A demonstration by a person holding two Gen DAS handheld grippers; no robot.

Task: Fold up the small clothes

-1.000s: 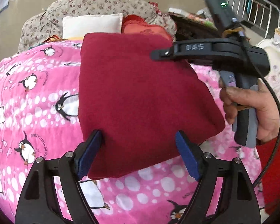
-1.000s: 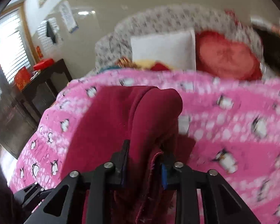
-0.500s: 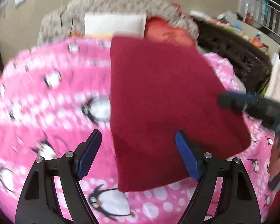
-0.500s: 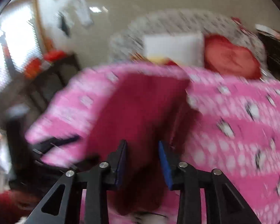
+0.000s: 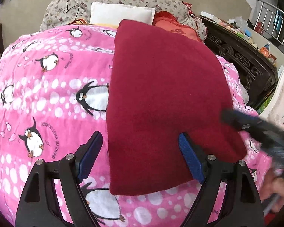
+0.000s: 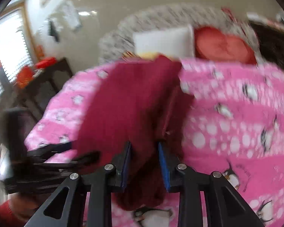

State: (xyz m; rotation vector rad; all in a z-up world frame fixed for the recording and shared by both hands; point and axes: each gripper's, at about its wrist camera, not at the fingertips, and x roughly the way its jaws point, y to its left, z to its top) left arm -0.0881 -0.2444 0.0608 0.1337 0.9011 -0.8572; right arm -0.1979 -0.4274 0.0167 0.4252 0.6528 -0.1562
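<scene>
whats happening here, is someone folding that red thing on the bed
Yes. A person with a handheld two-finger gripper in each hand is folding a dark red fleece garment on a pink penguin-print blanket. The garment lies as a flat folded rectangle. The left gripper is open, its blue pads either side of the garment's near-left corner, gripping nothing. The right gripper is at the garment's right edge with cloth between its pads; that view is blurred, so whether it is clamped is unclear.
</scene>
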